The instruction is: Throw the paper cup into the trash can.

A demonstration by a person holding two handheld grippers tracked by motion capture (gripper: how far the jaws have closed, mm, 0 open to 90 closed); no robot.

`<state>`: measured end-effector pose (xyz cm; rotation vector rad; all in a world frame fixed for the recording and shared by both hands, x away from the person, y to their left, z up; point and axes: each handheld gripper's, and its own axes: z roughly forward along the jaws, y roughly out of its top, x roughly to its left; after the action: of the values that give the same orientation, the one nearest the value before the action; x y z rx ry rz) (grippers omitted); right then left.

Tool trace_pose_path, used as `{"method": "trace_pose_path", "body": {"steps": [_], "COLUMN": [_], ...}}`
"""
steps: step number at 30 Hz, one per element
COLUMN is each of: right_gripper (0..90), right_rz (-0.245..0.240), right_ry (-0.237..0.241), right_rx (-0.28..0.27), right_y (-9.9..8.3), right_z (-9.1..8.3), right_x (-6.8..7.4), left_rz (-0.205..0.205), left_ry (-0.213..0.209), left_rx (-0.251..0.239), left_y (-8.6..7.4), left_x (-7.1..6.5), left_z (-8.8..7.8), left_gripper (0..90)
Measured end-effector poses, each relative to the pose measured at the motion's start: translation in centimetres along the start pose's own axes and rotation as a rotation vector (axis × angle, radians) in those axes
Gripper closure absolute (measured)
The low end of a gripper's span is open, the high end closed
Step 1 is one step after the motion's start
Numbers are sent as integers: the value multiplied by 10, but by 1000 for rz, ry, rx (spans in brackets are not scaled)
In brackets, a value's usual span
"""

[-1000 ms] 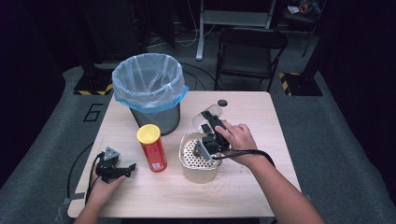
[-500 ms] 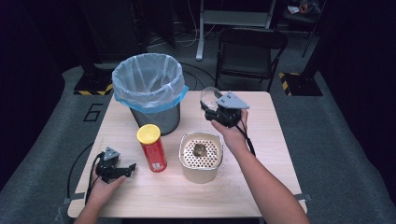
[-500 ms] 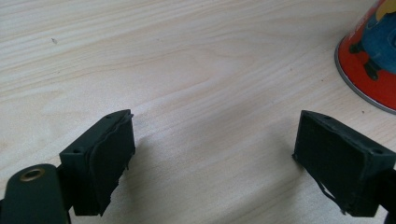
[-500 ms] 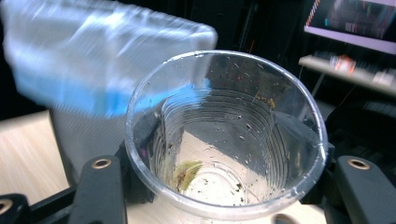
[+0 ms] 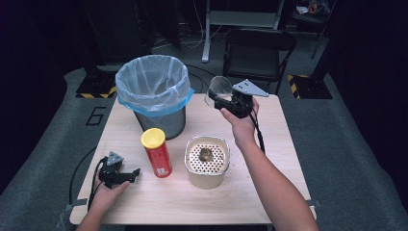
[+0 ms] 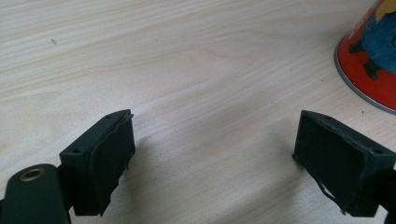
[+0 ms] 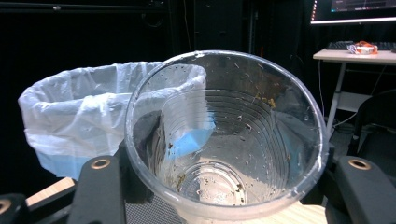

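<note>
- Left tongs [image 5: 135, 172]: your left hand [image 5: 107, 188] rests them low on the surface [image 5: 269, 202], near its front left corner. In the left gripper view the jaws stand wide apart with bare wood between them; they hold nothing. The foot of the red can [image 6: 371, 60] sits just off the right-hand jaw, not touching it.
- Red can [image 5: 157, 153]: upright with its yellow lid on, between the left tongs and the strainer box, in front of the bin.
- Bin [image 5: 155, 94]: lined with a pale bag, standing at the back left of the surface, mouth open and unobstructed.
- Strainer box [image 5: 207, 161]: cream, with a perforated insert and a small dark lump lying on it. It stands free of both tongs.
- Plastic cup [image 5: 219, 89]: this is the item in hand. Your right tongs [image 5: 222, 98] are closed on its lower wall and hold it raised above the surface, just right of the bin's rim, tipped with its mouth toward the right gripper view's camera. That view shows the cup [image 7: 224, 135] drained but flecked with residue, with the bin [image 7: 84, 121] beyond it.
- Step, as judged: the emptied cup is being carried to the bin for disposal.
- Next move calls for: bring the cup fully over the bin's mouth, clear of the liner's edge, then open the right tongs. The thin wall may cling to a jaw, so release wide.
</note>
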<state>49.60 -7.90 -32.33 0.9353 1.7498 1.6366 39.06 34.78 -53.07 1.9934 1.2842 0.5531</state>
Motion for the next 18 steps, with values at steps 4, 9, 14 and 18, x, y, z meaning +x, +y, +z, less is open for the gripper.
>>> {"method": "trace_pose_path", "body": {"steps": [4, 9, 14, 18], "right_gripper": [367, 367, 368, 368], "right_rz": [-24, -104, -138, -142], "right_ry": [3, 54, 103, 113], "right_rx": [14, 35, 44, 43], "right_y": [2, 10, 30, 53], "right_z": [-6, -16, -22, -21], "right_x": [5, 19, 35, 45], "left_rz": [2, 1, -12, -13], "left_ry": [1, 1, 2, 1], "left_rx": [-1, -2, 1, 1], "left_y": [0, 0, 0, 0], "left_x": [0, 0, -1, -1], "left_z": [0, 0, 0, 0], "left_gripper": [119, 119, 120, 120]}}
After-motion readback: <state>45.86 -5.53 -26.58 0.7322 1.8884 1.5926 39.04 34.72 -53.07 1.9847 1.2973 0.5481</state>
